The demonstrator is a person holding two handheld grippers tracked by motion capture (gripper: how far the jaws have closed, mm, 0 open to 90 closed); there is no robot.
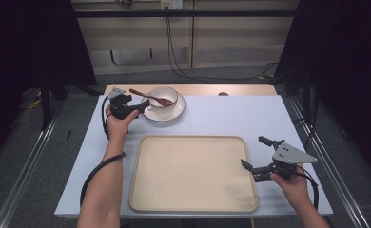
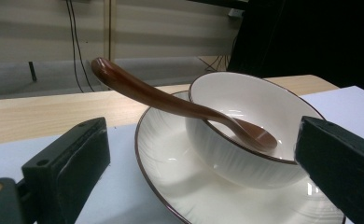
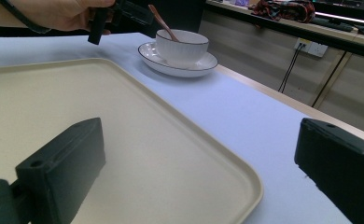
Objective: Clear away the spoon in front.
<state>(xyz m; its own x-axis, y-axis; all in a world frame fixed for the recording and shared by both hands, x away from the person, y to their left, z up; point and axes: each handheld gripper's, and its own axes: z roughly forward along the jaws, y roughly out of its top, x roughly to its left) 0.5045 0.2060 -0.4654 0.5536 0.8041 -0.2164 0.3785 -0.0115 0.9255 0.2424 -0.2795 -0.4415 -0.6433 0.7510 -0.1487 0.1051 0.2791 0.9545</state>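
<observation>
A white bowl (image 1: 164, 96) with a dark rim stands on a matching plate (image 1: 170, 114) at the back left of the table. A brown spoon (image 1: 149, 97) rests in the bowl, its handle sticking out to the left. My left gripper (image 1: 137, 108) is open just left of the plate. In the left gripper view its jaws flank the plate (image 2: 171, 172) and the bowl (image 2: 245, 116), with the spoon (image 2: 166, 99) above them. My right gripper (image 1: 253, 152) is open over the right edge of a beige tray (image 1: 193, 173), holding nothing.
The tray (image 3: 124, 135) takes up the table's front middle. A pale blue mat (image 1: 231, 116) covers the table, with a wooden strip (image 1: 250, 89) along the back. Cables (image 1: 188, 71) lie on the floor behind, and metal rails run along both sides.
</observation>
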